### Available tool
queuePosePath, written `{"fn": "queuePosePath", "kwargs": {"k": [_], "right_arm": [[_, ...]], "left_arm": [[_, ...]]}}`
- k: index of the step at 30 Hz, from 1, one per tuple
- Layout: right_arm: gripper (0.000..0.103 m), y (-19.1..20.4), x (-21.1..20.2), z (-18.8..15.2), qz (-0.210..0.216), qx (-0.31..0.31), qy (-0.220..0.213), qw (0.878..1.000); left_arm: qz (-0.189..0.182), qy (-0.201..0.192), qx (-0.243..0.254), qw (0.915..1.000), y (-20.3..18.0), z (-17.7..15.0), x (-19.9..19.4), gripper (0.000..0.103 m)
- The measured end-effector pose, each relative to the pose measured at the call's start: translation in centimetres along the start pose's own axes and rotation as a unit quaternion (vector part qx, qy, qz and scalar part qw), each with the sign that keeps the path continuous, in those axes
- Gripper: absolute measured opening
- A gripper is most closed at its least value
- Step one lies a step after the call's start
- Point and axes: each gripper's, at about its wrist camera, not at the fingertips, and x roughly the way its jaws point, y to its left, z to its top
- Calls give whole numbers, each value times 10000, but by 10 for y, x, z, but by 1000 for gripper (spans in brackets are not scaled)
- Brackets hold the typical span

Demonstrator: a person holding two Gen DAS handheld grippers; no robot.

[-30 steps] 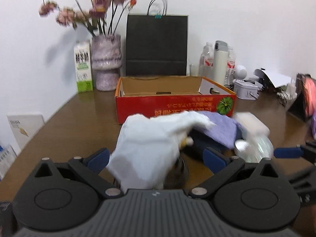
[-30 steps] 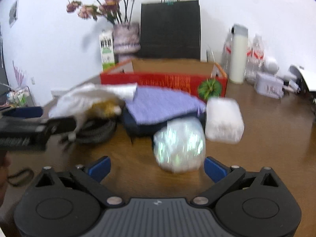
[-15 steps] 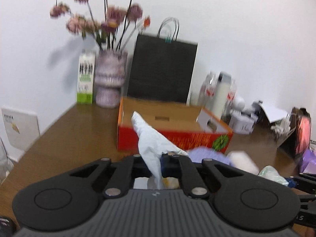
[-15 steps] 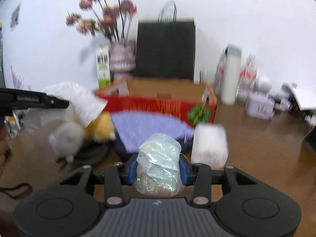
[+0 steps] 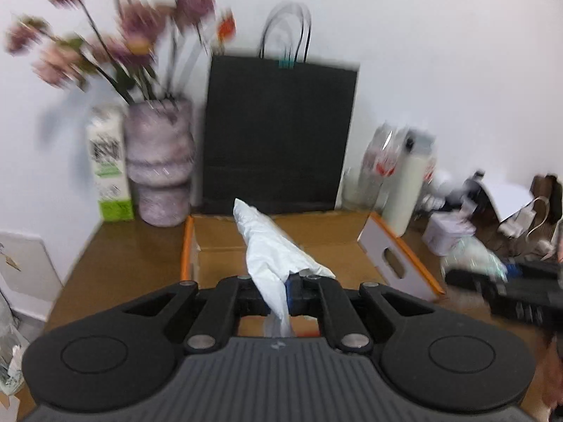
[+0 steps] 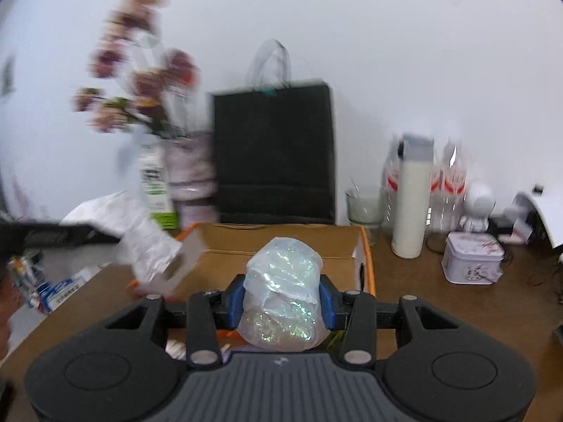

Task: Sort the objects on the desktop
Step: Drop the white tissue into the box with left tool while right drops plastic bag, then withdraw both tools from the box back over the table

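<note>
Your right gripper (image 6: 283, 304) is clamped on a shiny plastic bag (image 6: 283, 295) held above the open cardboard box (image 6: 281, 246). At the left, your other gripper (image 6: 45, 234) holds crumpled white paper (image 6: 147, 246) beside the box's flap.

Crinkled white paper (image 5: 271, 253) – iridescent glossy plastic bag (image 6: 283, 292) – matt cardboard box (image 6: 281, 246).

brown table (image 6: 415, 292), cardboard box (image 6: 281, 246), vase (image 5: 160, 161)
</note>
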Motion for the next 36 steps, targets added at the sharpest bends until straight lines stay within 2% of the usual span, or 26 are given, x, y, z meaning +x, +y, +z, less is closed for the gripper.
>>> {"fn": "queuePosePath", "kwargs": {"k": [4, 6, 9, 10, 11, 13, 14, 15, 16, 18, 21, 23, 24, 27, 29, 33, 34, 36], "right_arm": [[41, -26, 103, 41, -162, 285, 751, 9966], [41, -32, 155, 46, -369, 355, 1104, 9926], [44, -38, 213, 42, -435, 378, 1474, 9874], [47, -38, 228, 39, -541, 334, 1548, 9859], [47, -40, 242, 39, -659, 279, 1623, 9841], [64, -43, 261, 40, -753, 254, 1761, 9812], [65, -45, 263, 40, -748, 279, 1780, 9808], [66, -47, 259, 42, -735, 330, 1664, 9828], [74, -48, 253, 46, -706, 369, 1519, 9852], [84, -48, 238, 53, -715, 370, 1251, 9889], [84, -41, 205, 60, -787, 275, 1081, 9906], [85, -34, 176, 55, -729, 235, 1041, 9916], [87, -31, 162, 52, -691, 198, 988, 9925], [89, -20, 112, 28, -651, 145, 889, 9938], [89, -14, 77, 7, -510, 200, 909, 9943], [94, 7, -5, -71, -46, 257, 844, 9961], [94, 14, -24, -92, 76, 173, 835, 9963], [94, 27, -56, -125, 218, 55, 720, 9971]], "left_arm": [[288, 836, -199, 9959, 12, 24, 107, 7], [582, 1165, -185, 9913, 17, 23, 153, 7], [720, 1706, -358, 9821, 27, 16, 204, 10], [791, 1756, -400, 9805, 30, 14, 209, 22], [828, 1744, -455, 9801, 31, 14, 211, 51], [692, 1450, -539, 9855, 34, 15, 198, 80], [571, 1280, -478, 9890, 33, 17, 189, 81], [458, 1189, -342, 9913, 31, 20, 178, 81], [435, 1161, -254, 9920, 29, 23, 170, 83], [603, 1075, -205, 9922, 27, 30, 149, 86], [827, 834, -208, 9929, 27, 35, 109, 90], [911, 615, -290, 9935, 22, 30, 78, 98], [897, 541, -352, 9939, 20, 25, 63, 99], [669, 350, -497, 9959, 5, -16, 10, 103], [376, 154, -688, 9968, -3, -62, -27, 103], [-232, 260, -658, 9972, -22, -158, -90, 103], [-265, 235, -564, 9978, -29, -175, -102, 103], [-84, 214, -289, 9993, -40, -206, -119, 103]]}}
